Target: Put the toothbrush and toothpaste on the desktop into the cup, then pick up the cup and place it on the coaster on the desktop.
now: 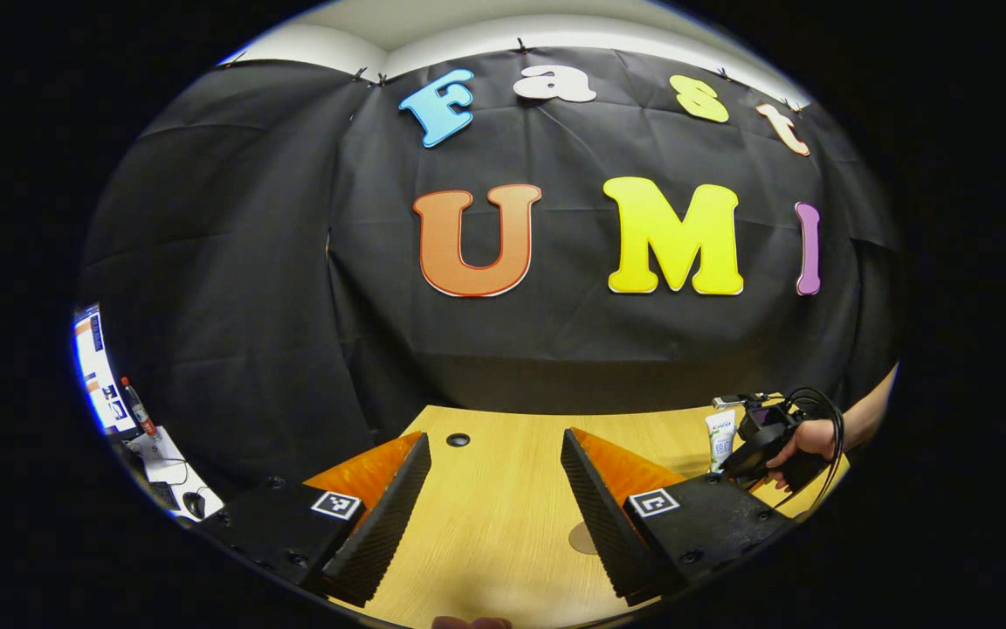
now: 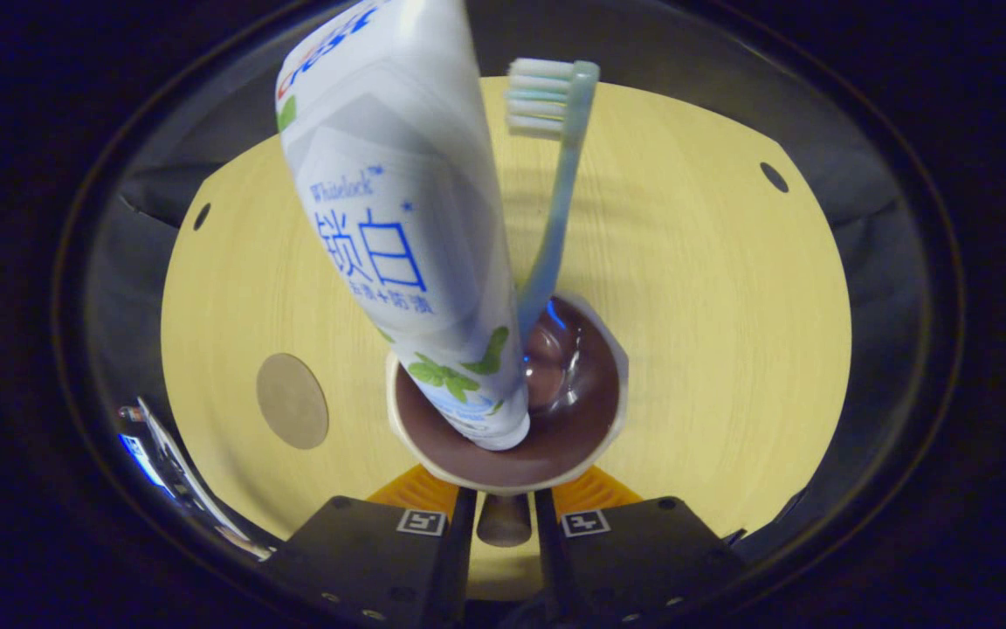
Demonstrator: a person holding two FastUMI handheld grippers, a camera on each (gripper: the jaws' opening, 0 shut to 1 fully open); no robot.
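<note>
A cream cup with a brown inside holds the white toothpaste tube and the pale blue toothbrush, both standing upright. My right gripper looks straight down on the cup and is shut on its handle. The round tan coaster lies bare on the wooden desktop, left of the cup. In the left gripper view, my left gripper hangs open over the desk with nothing between its fingers. The coaster shows by its right finger. The right gripper and the tube are far right.
A person's hand holds the right gripper at the desk's right end. The desktop has small round cable holes. Beyond the desk's left edge, a monitor and a lower surface with clutter stand. Black cloth walls the back.
</note>
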